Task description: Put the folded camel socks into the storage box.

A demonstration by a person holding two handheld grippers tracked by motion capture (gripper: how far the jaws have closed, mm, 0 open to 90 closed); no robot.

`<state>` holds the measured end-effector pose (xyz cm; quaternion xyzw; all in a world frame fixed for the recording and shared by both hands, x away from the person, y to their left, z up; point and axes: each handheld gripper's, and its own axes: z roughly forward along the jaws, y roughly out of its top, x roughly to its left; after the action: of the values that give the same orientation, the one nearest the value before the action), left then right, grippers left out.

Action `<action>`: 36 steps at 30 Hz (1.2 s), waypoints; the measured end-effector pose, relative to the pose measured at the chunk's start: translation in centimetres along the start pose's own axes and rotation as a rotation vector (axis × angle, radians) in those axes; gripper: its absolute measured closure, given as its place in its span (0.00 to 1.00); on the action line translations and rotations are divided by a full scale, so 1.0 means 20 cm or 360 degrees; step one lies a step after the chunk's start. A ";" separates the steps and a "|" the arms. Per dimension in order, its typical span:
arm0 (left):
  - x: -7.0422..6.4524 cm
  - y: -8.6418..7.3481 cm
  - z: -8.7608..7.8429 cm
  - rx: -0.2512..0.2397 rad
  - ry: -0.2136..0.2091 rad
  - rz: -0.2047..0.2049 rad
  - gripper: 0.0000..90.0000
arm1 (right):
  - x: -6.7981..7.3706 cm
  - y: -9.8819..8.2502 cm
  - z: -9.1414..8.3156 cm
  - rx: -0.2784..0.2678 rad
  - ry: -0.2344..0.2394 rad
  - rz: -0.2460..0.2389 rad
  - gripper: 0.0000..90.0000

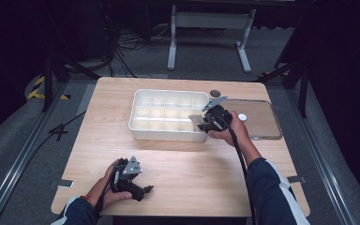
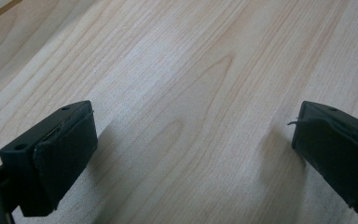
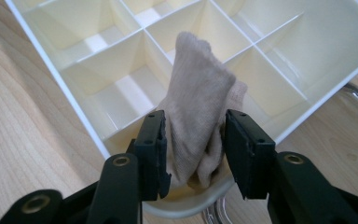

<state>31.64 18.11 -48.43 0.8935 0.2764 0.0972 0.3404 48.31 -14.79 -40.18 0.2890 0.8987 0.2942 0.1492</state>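
Note:
A white tray [image 1: 165,136] split into many compartments sits at the middle of the wooden table [image 1: 192,173]. My right gripper [image 1: 202,123] is at its near right corner. A folded beige sock [image 3: 200,102] stands between the jaws of the right gripper [image 3: 195,140] over a corner compartment of the tray [image 3: 77,109]. The pads lie along the sock's sides without pinching it in. In the high view the sock [image 1: 195,119] shows just left of that gripper. My left gripper [image 1: 143,189] rests near the table's front left, and in its own view the left gripper [image 2: 193,154] is open over bare wood.
A clear flat lid [image 1: 262,126] lies right of the tray with a small white disc [image 1: 242,117] on it. A dark round piece [image 1: 215,93] sits behind the right gripper. A white stand [image 1: 211,28] is on the floor beyond the table.

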 end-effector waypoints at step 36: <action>0.00 0.00 0.00 -0.0005 -0.0002 -0.0001 0.00 | -0.02 0.06 0.02 -0.0057 -0.0059 0.0073 0.64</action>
<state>31.64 18.06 -48.44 0.8929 0.2763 0.0970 0.3420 49.31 -14.01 -39.72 0.3122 0.8835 0.3082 0.1643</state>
